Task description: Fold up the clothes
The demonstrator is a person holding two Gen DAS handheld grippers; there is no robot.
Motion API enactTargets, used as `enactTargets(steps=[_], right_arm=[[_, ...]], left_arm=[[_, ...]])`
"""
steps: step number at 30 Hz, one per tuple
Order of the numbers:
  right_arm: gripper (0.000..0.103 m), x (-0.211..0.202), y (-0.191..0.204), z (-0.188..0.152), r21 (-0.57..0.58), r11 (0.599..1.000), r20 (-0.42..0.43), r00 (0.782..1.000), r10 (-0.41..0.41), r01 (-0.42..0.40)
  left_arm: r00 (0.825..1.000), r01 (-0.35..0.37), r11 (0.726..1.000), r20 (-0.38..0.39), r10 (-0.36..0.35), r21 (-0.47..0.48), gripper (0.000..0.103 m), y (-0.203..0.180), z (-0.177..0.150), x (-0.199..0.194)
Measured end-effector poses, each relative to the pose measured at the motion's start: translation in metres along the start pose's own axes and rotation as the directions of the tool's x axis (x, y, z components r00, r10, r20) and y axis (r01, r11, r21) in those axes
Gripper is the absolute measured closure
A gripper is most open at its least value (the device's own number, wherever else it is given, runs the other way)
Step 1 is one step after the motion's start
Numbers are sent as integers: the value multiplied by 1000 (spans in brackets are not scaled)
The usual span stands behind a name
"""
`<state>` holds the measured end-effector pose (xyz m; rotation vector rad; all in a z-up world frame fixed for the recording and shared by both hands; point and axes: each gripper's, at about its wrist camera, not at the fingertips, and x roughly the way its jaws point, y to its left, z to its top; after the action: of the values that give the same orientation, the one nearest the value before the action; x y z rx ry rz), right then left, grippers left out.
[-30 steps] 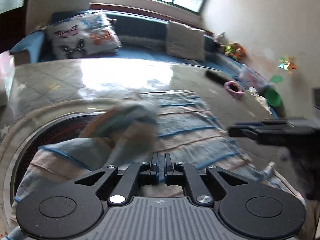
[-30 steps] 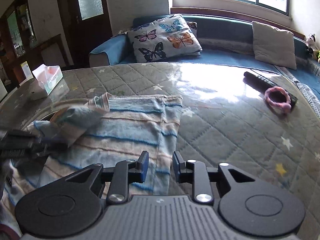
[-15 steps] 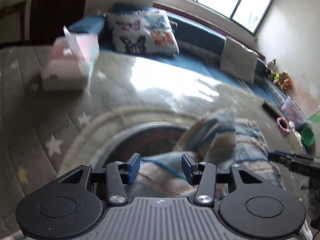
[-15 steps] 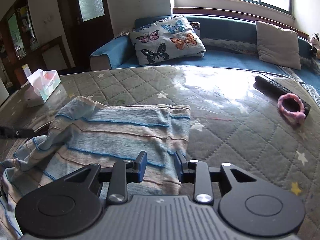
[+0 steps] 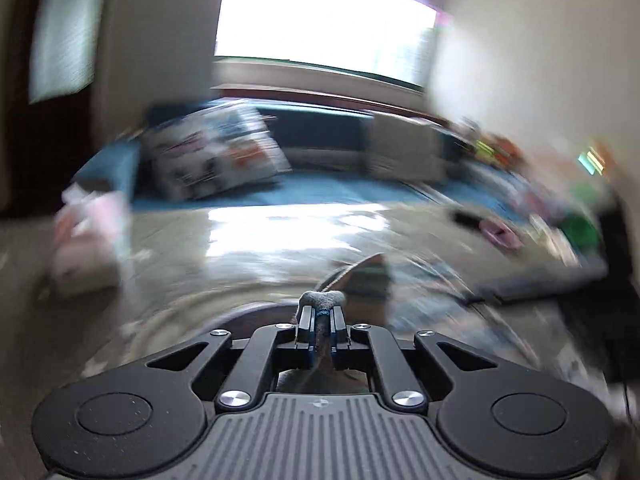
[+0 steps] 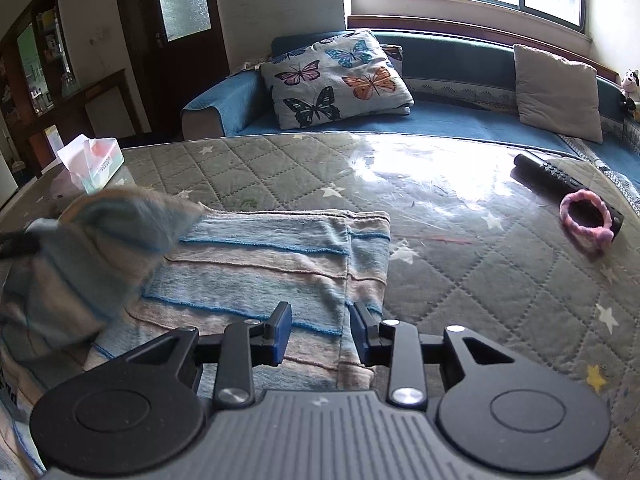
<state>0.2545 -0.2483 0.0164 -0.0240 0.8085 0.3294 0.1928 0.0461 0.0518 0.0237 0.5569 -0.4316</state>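
Striped cloth (image 6: pixel 272 264) lies partly folded on the table (image 6: pixel 460 280); left gripper (image 5: pixel 320 322) is closing on a lifted corner, right gripper (image 6: pixel 320 330) hovers apart and empty, so folding seems unfinished.

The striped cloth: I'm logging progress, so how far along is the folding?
Done: one fold, the striped cloth lies doubled on the quilted table. In hand: the left gripper is closing on a lifted corner. The right gripper hovers open above the near edge. Left: laying that corner over and flattening.
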Motion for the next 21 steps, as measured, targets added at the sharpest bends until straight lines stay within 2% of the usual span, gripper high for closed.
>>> enactTargets(steps=[2,3,5,7,10,13,15,17,21], right_arm=[[71,1,1,0,-1,1000,-4,1000,2,-2],[71,1,2,0,-3,1000,-6,1000,4,-4],[71,1,3,0,-8,1000,-8,1000,7,-7],[71,-1,4,1,-7,1000,-2,1000,12,-12],[71,-7,8,3,-7,999,14,999,39,-38],[71,-19,24,5,-19,993,30,992,121,-120],[70,-26,40,4,-56,979,33,980,198,-196],[69,-33,60,2,-109,957,29,961,275,-270],[64,-38,98,-5,-263,897,-4,930,369,-357]], left_arm=[[999,44,997,-29,-42,62,88,-15,-9,-1],[997,61,995,-45,-57,84,80,-21,-14,0],[993,96,987,-77,-87,127,71,-32,-23,0],[988,123,980,-107,-107,156,72,-41,-30,1],[985,128,981,-132,-110,143,72,-41,-35,4],[983,136,980,-141,-115,145,69,-42,-38,5],[982,139,980,-148,-117,146,69,-43,-40,5],[981,140,979,-157,-117,148,69,-43,-42,6],[979,146,975,-163,-118,168,68,-46,-47,2]])
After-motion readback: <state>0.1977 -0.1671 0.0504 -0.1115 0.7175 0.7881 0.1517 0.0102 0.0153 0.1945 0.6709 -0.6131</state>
